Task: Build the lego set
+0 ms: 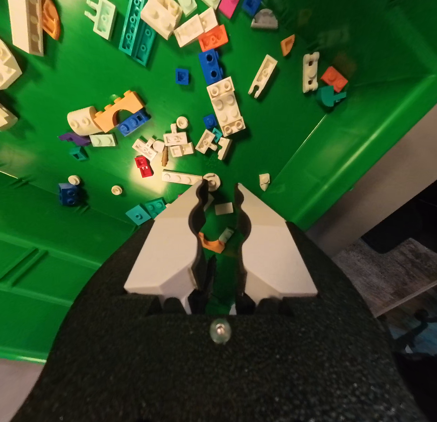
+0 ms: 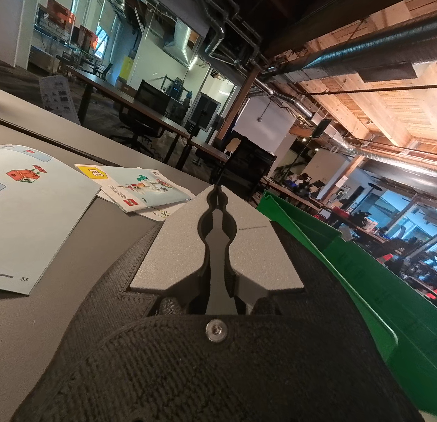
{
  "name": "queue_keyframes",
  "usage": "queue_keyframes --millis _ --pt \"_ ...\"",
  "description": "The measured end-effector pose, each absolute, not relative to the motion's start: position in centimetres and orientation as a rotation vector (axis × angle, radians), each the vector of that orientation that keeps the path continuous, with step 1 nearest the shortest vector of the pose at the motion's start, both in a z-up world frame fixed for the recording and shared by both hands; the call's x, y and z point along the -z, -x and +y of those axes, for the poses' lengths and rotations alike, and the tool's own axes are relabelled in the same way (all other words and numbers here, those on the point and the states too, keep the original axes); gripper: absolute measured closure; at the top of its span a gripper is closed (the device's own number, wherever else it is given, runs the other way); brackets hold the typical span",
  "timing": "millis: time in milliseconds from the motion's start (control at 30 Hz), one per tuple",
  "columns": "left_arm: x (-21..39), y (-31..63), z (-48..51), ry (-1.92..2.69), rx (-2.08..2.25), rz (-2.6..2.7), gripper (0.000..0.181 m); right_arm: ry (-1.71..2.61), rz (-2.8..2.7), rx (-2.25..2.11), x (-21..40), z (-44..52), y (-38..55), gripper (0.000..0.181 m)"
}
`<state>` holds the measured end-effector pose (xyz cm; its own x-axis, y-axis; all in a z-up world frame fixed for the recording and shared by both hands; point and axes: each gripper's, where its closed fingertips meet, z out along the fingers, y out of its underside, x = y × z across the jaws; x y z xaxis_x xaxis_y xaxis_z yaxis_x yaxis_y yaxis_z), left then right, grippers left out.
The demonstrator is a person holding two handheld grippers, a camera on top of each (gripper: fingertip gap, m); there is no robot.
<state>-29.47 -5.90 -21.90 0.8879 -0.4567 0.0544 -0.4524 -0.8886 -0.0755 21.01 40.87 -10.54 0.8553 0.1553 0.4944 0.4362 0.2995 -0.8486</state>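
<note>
Hovering over green tray point(image 1: 331, 150), left tongs point(image 1: 220, 188) parted, nothing gripped; white round piece point(image 1: 212, 180) touching left tip, near tray's right wall. Tips to be centred before closing. Right tongs point(image 2: 216, 188) clenched, empty, over counter point(image 2: 71, 268) beside booklets point(image 2: 142, 190).

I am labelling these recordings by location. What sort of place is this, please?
Probably an open-plan workshop or lab office: long work tables with chairs, bare ducts under a wooden ceiling. The near table bears instruction booklets and a green bin of loose bricks.
</note>
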Motion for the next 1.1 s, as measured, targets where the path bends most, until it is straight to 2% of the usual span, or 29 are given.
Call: queue_keyframes --millis 133,633,767,1100 --pt "21.9 30.0 -5.8 2.991 0.013 0.723 0.153 1.269 -0.549 0.195 10.5 40.9 -21.0 0.181" --pt "21.7 30.7 -5.5 2.996 0.013 0.557 0.152 1.273 -0.549 0.180 10.6 40.9 -21.0 0.181" --pt "22.2 31.1 -5.7 3.034 -0.019 0.501 0.141 1.272 -0.549 0.178 10.6 40.9 -20.9 0.181" --pt "22.2 31.3 -5.1 3.040 -0.039 0.303 0.150 1.273 -0.550 0.174 10.6 40.9 -20.9 0.181"
